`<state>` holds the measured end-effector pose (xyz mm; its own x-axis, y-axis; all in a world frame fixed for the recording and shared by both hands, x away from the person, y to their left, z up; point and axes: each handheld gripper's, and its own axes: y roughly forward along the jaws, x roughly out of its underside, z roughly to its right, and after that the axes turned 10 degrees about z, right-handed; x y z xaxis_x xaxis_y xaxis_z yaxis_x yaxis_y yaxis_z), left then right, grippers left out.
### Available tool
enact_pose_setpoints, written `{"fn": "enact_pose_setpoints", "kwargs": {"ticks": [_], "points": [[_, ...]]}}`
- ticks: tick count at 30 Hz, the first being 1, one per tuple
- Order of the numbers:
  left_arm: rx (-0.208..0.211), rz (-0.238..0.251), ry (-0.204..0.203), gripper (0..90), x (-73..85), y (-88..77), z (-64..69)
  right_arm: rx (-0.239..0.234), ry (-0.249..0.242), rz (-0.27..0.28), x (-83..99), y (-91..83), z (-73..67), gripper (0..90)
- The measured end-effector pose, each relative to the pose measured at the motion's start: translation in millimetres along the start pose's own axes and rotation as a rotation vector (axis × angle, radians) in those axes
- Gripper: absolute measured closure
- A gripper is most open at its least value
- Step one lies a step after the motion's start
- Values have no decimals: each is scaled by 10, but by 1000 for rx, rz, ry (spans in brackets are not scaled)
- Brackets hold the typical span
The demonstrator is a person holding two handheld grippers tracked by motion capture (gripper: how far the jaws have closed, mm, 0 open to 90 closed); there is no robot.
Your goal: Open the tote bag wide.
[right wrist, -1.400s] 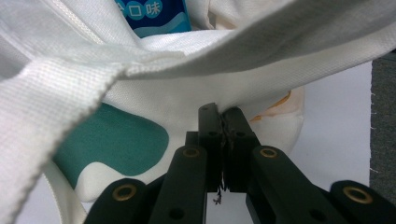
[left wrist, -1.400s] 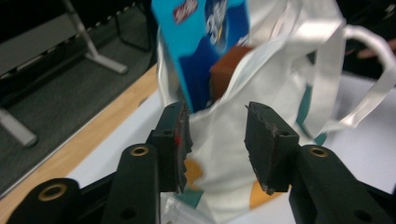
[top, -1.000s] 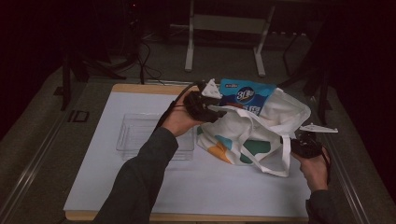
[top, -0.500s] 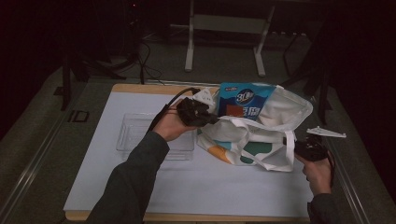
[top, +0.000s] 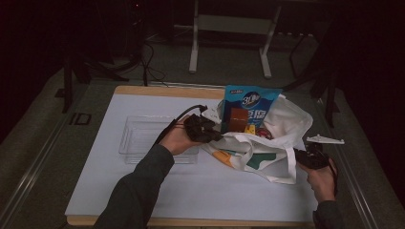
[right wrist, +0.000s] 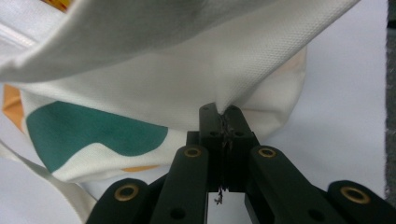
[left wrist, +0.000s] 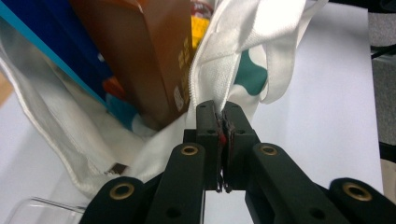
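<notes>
Cotton tote bag (top: 267, 148): we pinch its rim with left gripper (left wrist: 223, 116) and right gripper (right wrist: 223, 114), both clamped on fabric, holding its mouth spread.

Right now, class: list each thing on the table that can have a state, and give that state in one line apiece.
Tote bag: open, lying on the table, filled.
Blue snack packet: sticking out of the bag's mouth.
Brown box: inside the bag.
Clear tray: empty.
Left gripper: shut on bag rim.
Right gripper: shut on bag cloth.

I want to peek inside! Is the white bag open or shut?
Open. The white bag gapes at its mouth, with a blue packet and brown box poking out.
</notes>
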<state>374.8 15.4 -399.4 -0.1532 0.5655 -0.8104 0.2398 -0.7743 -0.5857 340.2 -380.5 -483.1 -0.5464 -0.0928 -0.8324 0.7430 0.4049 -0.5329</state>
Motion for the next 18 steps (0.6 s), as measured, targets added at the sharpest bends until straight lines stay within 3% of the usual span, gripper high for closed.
{"fn": "enact_pose_setpoints", "kwargs": {"ticks": [3, 11, 15, 18], "points": [[15, -8, -26, 870, 68, 75, -8, 5, 11, -20, 56, 52, 24, 888], [-11, -120, -33, 872, 225, 276, -20, 30, 13, -74, 170, 163, 33, 888], [-33, -142, -94, 876, 346, 345, -127, 46, 14, -94, 189, 212, 27, 888], [-51, -166, -110, 877, 384, 384, -154, 49, 15, -105, 195, 229, 31, 888]]}}
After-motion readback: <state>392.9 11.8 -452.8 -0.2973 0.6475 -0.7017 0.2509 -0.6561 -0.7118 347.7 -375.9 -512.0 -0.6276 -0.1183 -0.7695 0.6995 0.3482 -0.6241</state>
